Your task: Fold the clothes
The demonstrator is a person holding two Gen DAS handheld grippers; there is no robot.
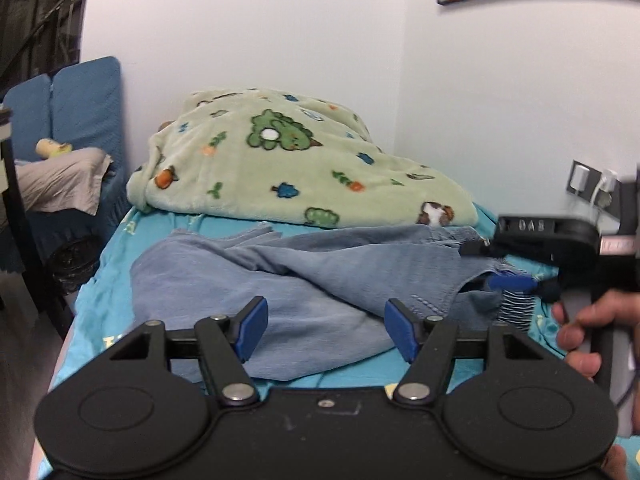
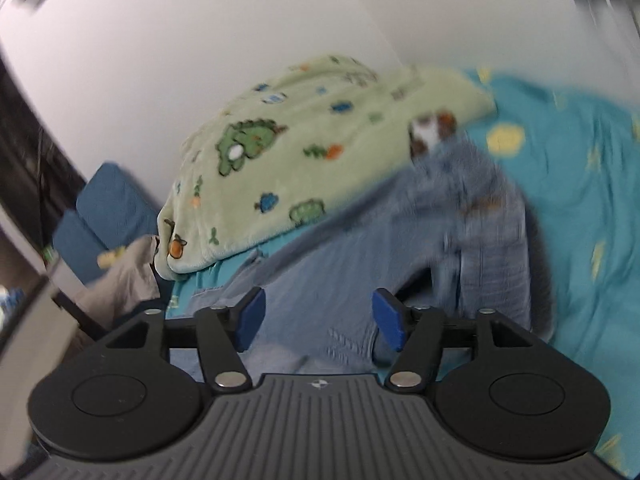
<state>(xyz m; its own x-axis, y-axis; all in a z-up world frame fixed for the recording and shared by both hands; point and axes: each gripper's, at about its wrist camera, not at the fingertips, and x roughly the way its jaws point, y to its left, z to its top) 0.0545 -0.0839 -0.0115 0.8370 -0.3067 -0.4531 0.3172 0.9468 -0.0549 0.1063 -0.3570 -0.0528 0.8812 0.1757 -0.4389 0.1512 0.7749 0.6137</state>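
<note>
A crumpled blue denim garment (image 1: 288, 280) lies on the teal bed sheet (image 1: 100, 308); it also shows in the right wrist view (image 2: 360, 264), blurred. My left gripper (image 1: 326, 330) is open and empty, just above the garment's near edge. My right gripper (image 2: 320, 322) is open, with its blue pads either side of a garment fold. In the left wrist view the right gripper (image 1: 496, 268) reaches in from the right at the garment's right end, next to a striped cloth (image 1: 516, 308).
A pale green fleece blanket (image 1: 288, 160) with cartoon prints is heaped behind the garment against the white wall. A blue cushioned seat (image 1: 80, 108) with grey cloth stands left of the bed. A wall socket with plugs (image 1: 592, 184) is at the right.
</note>
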